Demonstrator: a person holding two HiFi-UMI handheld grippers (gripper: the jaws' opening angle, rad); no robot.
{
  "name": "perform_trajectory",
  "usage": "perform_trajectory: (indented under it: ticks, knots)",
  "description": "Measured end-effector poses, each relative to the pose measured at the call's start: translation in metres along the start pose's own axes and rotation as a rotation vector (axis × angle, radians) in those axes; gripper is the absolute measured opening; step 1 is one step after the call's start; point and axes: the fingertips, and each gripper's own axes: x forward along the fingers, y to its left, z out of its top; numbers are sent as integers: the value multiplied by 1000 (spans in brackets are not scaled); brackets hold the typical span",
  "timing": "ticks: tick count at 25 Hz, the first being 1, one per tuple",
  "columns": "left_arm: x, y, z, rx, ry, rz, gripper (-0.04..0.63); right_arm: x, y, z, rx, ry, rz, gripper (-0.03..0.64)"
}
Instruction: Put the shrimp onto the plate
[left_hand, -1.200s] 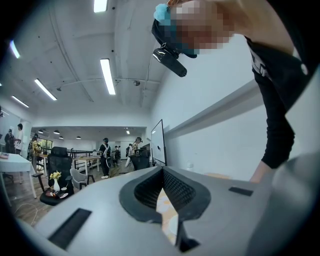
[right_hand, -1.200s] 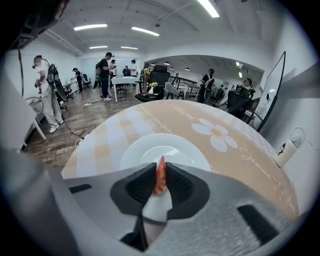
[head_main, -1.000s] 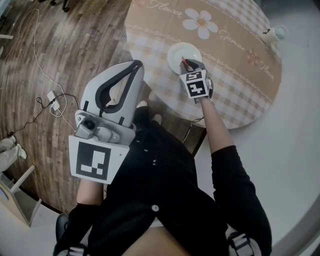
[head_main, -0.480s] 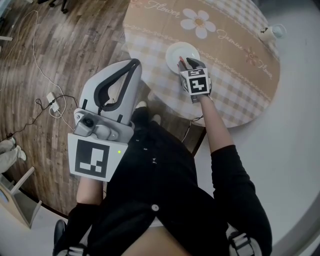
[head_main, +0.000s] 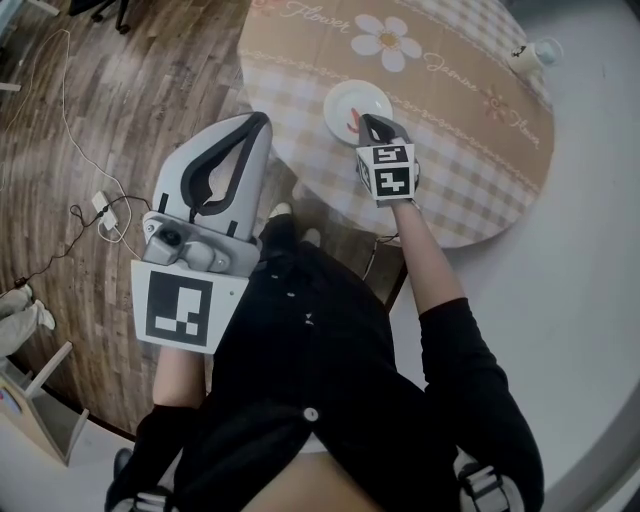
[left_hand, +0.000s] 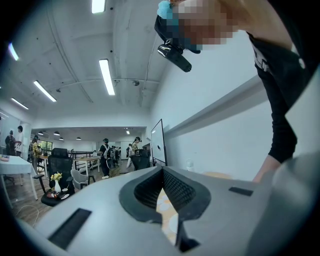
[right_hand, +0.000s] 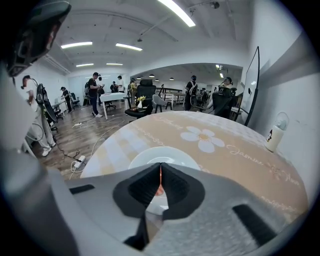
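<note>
the shrimp (head_main: 352, 122) now lies on the white plate (head_main: 374, 95) and no more in the right gripper (head_main: 367, 123), whose tongs sit pressed together and empty just beside it, and the left gripper (head_main: 256, 123) is closed and empty too, away from the table (head_main: 470, 120), so the job looks done.

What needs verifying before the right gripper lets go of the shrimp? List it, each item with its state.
1. Right gripper shut on the shrimp: ok.
2. Shrimp above the plate, inside its rim: ok.
3. Shrimp low enough to touch the plate: cannot tell.
4. Left gripper shut, empty, away from the plate: ok.
5. Small white bottle at the far table edge, far from the plate: ok.
</note>
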Motion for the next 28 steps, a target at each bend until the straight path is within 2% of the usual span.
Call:
perform_trajectory:
  ticks: [6,13,28]
  knots:
    - [2,-8,5,13,-15,-27,3,-24,0,10,24,-48,-14,4]
    - [5,-23,12,13,-36,-70,3,-64,-1,27,-25,-114,-70,3]
    - [11,-56,34,32,-94,-170,3,-165,-12,74,-6,-331,-188,3]
